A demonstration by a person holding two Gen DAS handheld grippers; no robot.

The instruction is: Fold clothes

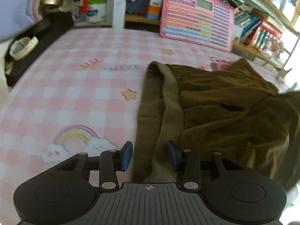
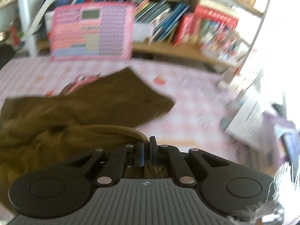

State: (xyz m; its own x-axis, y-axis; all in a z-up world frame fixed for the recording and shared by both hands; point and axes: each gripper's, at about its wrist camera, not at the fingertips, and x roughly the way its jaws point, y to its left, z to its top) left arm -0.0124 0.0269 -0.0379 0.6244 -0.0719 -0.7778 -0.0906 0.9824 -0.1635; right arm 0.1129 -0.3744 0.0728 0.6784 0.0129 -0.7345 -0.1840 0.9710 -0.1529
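Soft, limp olive-brown fabric garment: right gripper clenched on its ribbed band; left gripper, released, straddles the band.

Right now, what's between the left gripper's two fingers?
In the left wrist view, the left gripper is open, and a ribbed edge band of the olive garment runs up between its blue pads, lying on the checked sheet.

Bright daylight, fisheye warp, right-view blur.
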